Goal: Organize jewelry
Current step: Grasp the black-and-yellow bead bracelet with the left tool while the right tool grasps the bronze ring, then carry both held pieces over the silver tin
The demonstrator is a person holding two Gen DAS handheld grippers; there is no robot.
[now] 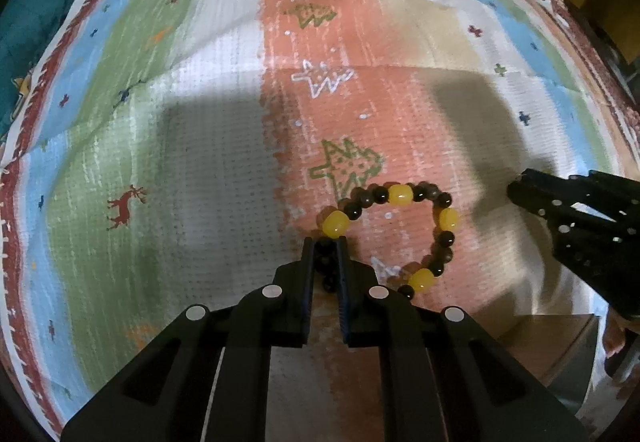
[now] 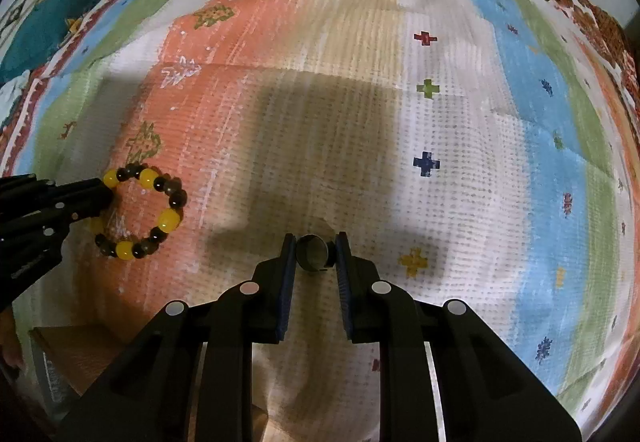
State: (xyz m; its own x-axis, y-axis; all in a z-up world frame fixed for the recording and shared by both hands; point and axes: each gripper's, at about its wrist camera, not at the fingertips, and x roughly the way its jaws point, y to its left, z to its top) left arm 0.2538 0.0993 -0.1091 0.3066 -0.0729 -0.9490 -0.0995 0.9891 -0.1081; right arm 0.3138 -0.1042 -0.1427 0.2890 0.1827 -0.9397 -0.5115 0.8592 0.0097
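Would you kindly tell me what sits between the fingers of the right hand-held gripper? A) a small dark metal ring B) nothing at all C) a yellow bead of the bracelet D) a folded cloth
A: in the right wrist view the right hand-held gripper has a small dark ring between its fingers, while the beaded bracelet lies off to the side at the left hand-held gripper.
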